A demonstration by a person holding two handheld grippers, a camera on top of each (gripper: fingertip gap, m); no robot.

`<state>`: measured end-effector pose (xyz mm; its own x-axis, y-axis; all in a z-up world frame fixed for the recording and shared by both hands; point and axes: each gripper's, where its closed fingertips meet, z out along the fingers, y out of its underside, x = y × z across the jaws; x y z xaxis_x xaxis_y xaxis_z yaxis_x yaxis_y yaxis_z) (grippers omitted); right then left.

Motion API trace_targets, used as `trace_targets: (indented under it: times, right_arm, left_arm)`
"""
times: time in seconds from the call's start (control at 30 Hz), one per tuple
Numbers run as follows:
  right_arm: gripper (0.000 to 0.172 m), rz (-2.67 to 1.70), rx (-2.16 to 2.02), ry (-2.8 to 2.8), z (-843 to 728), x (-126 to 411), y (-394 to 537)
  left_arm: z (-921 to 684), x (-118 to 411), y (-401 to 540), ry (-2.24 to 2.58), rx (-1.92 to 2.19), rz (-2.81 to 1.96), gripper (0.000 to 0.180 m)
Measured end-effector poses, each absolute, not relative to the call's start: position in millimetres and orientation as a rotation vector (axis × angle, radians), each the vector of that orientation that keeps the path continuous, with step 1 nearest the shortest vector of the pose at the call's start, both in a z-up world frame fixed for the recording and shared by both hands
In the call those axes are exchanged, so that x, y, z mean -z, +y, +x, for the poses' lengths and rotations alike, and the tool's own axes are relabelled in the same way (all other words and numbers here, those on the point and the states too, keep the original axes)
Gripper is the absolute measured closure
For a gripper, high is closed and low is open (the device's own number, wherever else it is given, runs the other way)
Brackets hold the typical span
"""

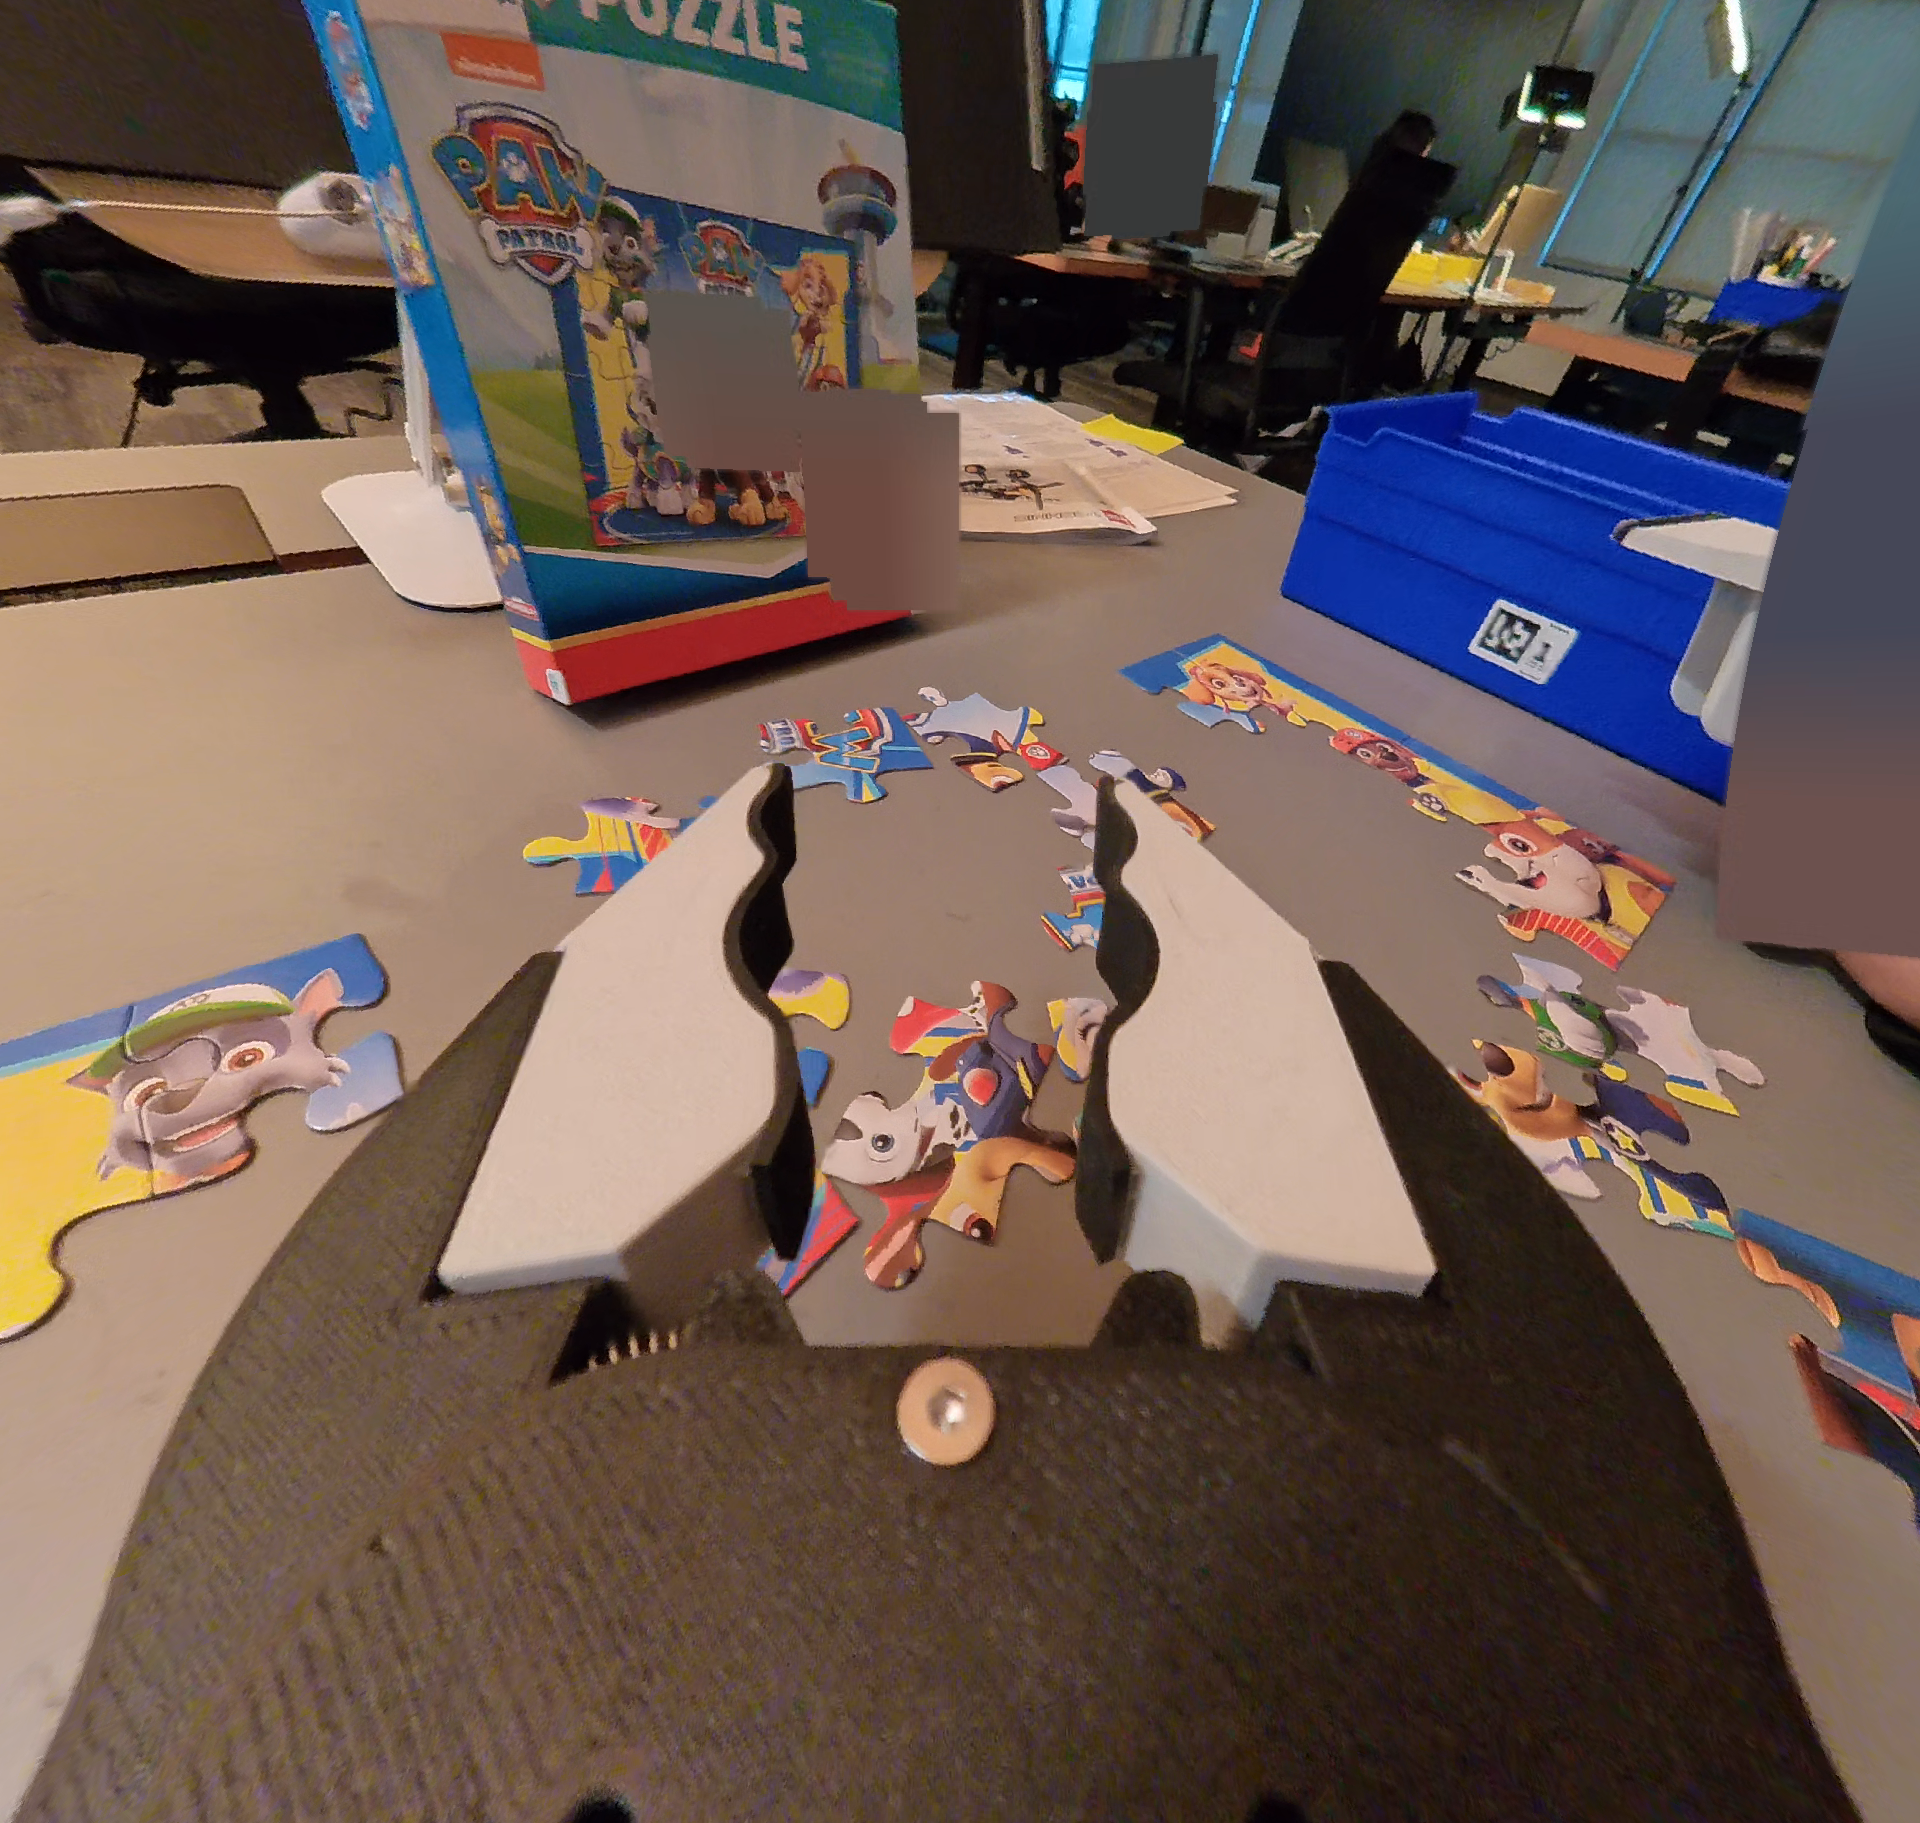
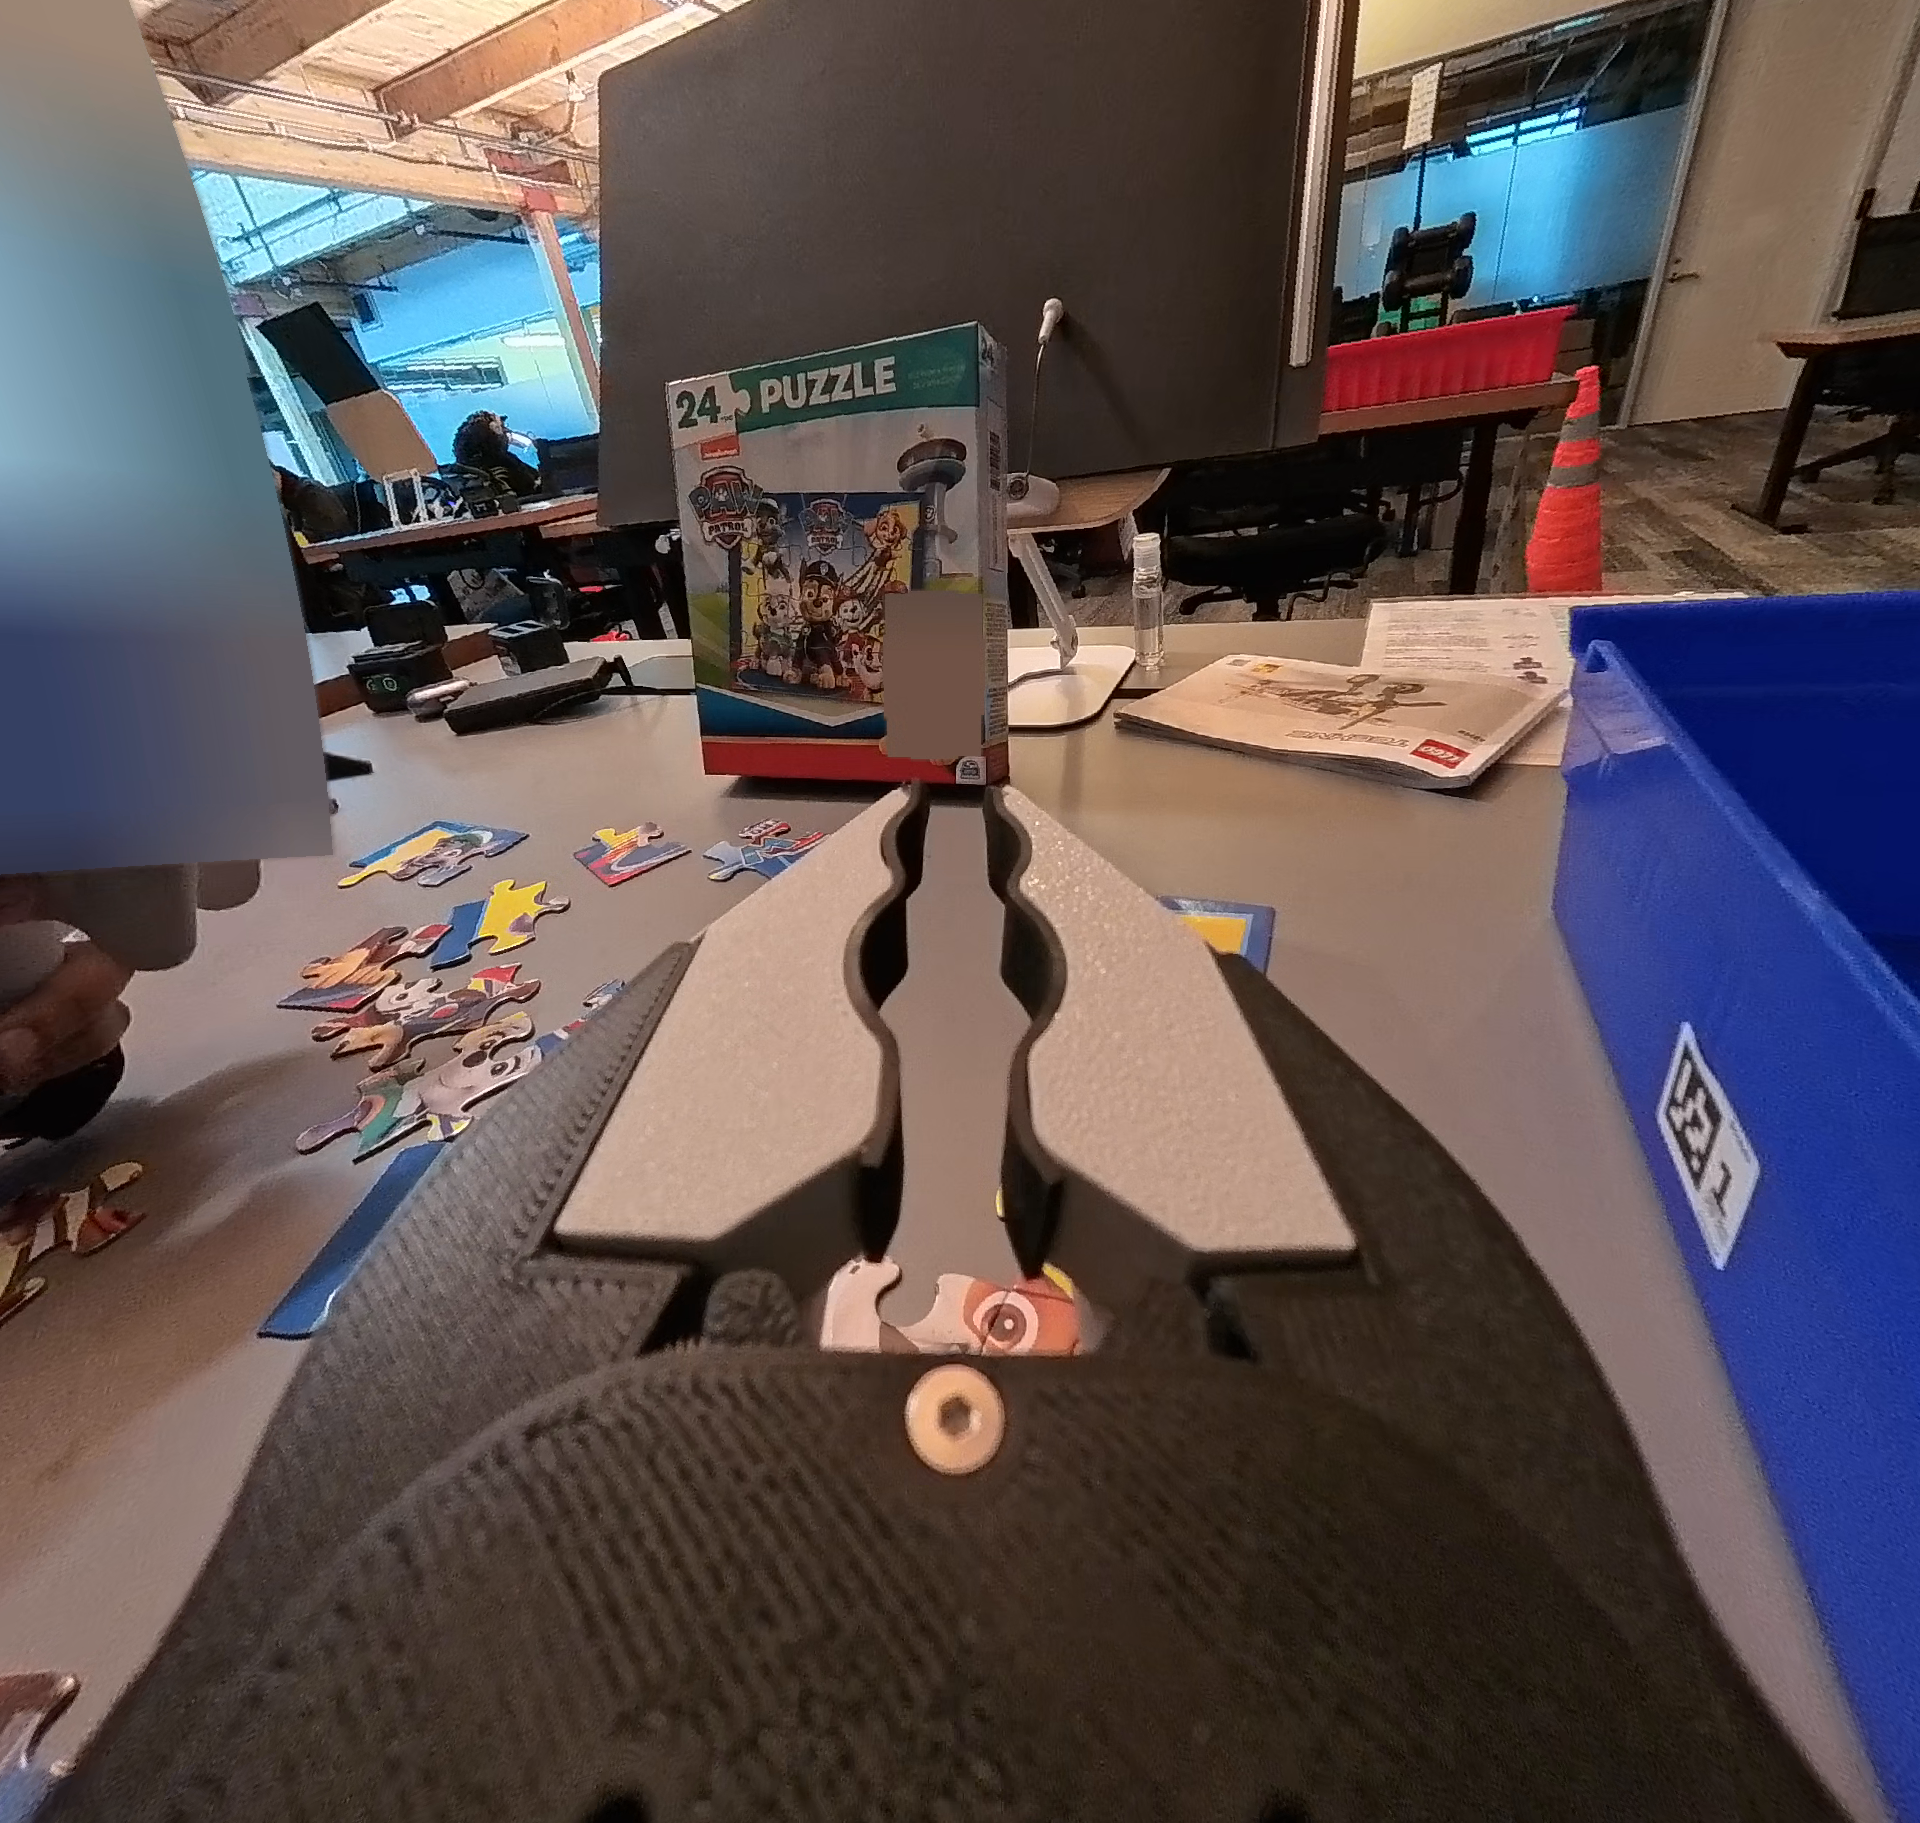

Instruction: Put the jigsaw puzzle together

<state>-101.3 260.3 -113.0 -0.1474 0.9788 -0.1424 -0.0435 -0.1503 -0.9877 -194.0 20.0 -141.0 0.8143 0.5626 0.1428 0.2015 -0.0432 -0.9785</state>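
A: Puzzle pieces, flat printed cardboard ones in blue, yellow and red (image 1: 961,1129), lie loose on the grey bench (image 1: 260,755). Where are the left tongs (image 1: 940,791)?

B: Above those pieces, spread wide with only bare bench between the grey fingertips (image 1: 748,807). They grip nothing. Nearest is the joined cluster with a dog's head, under the fingers toward 6 o'clock in the left wrist view.

A: Which way does the built part run?

B: A joined strip of pieces with a blue border and yellow field (image 1: 1403,765) lies flat, its long axis running from 12 o'clock toward 4 o'clock in that view, beside the blue plastic bin (image 1: 1455,547). Another joined block with a grey pup in a green cap (image 1: 177,1077) sits at 9 o'clock.

A: And the right tongs (image 2: 951,807)?

B: Nearly together, a narrow slot of bench showing between the pads, nothing caught there. They point at the upright cardboard puzzle box (image 2: 831,547) at 12 o'clock, its long axis vertical, picture side facing the camera. A piece with a brown pup's face (image 2: 977,1311) lies under the fingers' base.

A: Anything else?

B: A paper instruction booklet (image 2: 1340,713) at 2 o'clock, flat beside the bin, and a person's hand (image 2: 52,1004) at 9 o'clock.
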Motion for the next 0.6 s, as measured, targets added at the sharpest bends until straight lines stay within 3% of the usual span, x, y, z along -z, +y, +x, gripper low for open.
trace_targets:
  times: [0.6]
  right_arm:
    - [0.162,-1.206,-1.451,-1.203,-102,113,260]
  left_arm:
    - [-219,112,-26,-0.803,-0.361,-1.312,0.107]
